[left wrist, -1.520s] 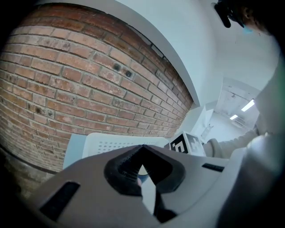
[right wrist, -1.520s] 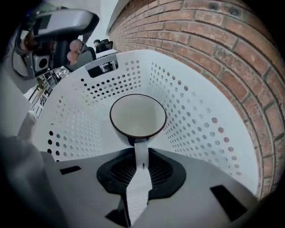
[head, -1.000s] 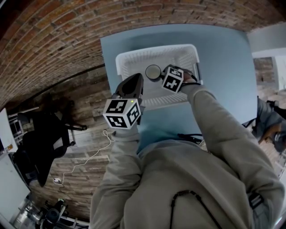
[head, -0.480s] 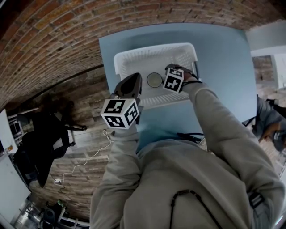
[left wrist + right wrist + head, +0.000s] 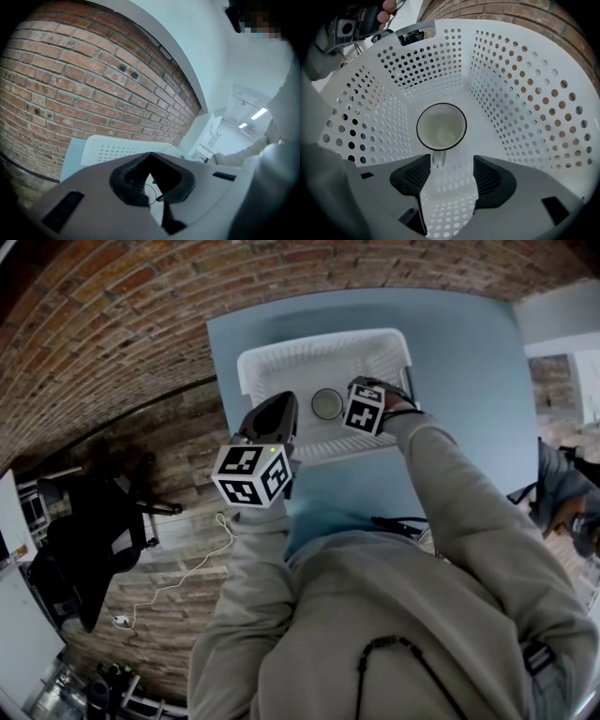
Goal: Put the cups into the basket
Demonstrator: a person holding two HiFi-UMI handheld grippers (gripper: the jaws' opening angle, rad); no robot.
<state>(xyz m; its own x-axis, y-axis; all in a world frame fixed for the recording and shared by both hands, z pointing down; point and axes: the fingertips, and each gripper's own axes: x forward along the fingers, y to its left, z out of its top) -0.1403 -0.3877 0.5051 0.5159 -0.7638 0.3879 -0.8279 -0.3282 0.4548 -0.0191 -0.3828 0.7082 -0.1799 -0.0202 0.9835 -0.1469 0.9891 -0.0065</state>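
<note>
The white dark-rimmed cup [image 5: 441,126] stands upright inside the white perforated plastic basket [image 5: 515,93]; the right tongs [image 5: 450,174] are opening, clear of its handle [image 5: 436,158]; the left tongs [image 5: 151,159] are closed, empty. It looks light, rigid, chippable; the handle seems the surest hold.

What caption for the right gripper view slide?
Right gripper, jaws opening with the handle of an upright white cup between them, inside the perforated basket.

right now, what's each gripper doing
left gripper: shut, empty.
right gripper: jaws opening, gripping nothing; the cup stands in the basket, its handle between the jaw tips.
</note>
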